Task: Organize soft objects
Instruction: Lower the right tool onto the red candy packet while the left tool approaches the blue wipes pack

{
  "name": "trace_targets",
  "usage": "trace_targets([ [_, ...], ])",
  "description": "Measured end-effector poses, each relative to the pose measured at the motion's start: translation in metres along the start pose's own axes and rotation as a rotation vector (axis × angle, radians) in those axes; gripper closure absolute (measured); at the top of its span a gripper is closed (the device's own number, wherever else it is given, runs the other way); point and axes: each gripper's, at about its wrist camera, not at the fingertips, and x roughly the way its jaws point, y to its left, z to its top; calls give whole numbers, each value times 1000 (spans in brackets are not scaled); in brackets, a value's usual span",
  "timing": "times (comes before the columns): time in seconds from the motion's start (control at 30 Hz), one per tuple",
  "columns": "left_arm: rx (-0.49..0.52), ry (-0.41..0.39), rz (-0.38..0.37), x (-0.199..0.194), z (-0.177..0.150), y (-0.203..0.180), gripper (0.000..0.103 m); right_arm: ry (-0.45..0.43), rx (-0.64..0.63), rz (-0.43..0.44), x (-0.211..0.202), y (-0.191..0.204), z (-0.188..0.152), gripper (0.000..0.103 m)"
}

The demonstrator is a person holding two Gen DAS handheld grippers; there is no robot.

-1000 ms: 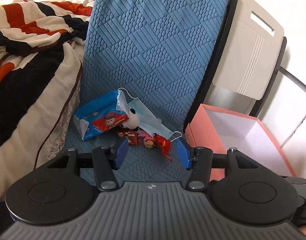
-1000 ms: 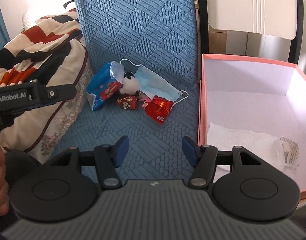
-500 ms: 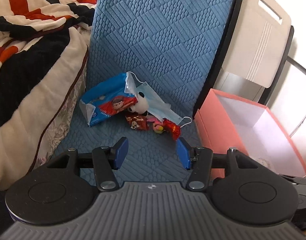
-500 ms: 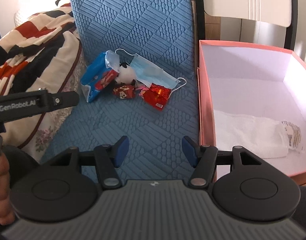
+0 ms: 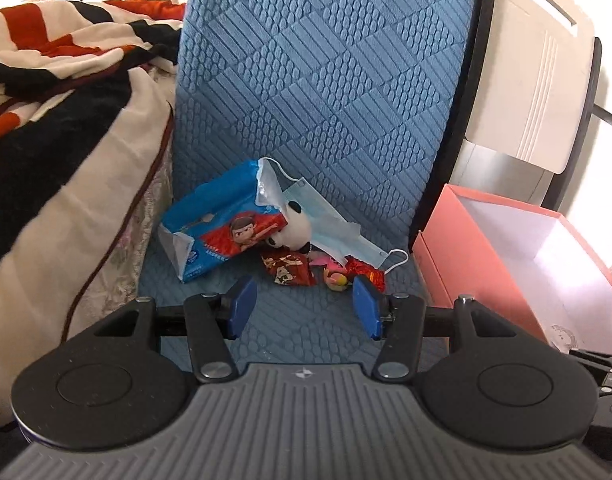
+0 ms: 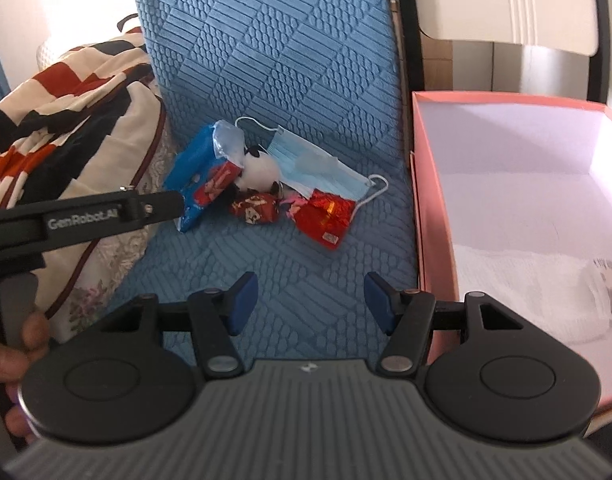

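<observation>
Two hand-held grippers, both empty, so this looks like the approach step: nothing picked yet for this round. The left hand-held gripper point(image 5: 304, 302) has its jaws about half open with only bare blue quilted mat point(image 5: 325, 80) between them; the pads touch nothing, though the little pile sits just past the tips. The right hand-held gripper point(image 6: 307, 300) is the same, half open over bare mat, a bit further back from the pile.

The pile sits mid-mat, towards the back where the mat runs up the chair. There's a blue tissue pack point(image 5: 222, 232) on the left side, a small panda plush point(image 5: 292, 232) leaning on it, a blue face mask point(image 5: 329, 224) draped behind, and a dark red wrapped snack point(image 5: 288, 268) plus a shiny red packet point(image 6: 325, 216) at the front edge of the heap. There's also something small and pink in there, can't tell what.

The pink box point(image 6: 419, 200) stands just off the mat's right edge, with a white cloth point(image 6: 517, 280) already inside, so I'd guess sorting is partly done.

Next move, my guess: the left one eases down onto the nearest front item, probably a snack or the plush. It's crowded, so the jaws need to straddle one thing and not snag the mask loop.
</observation>
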Motion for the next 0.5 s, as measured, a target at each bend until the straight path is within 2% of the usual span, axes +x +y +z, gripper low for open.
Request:
trace_targets([
  [0.17,-28,32,-50,19,4,5,43,-18,-33,-3,13,5,11,42],
  [0.5,-85,54,-44,53,20,22,43,-54,-123,-4,37,22,32,42],
])
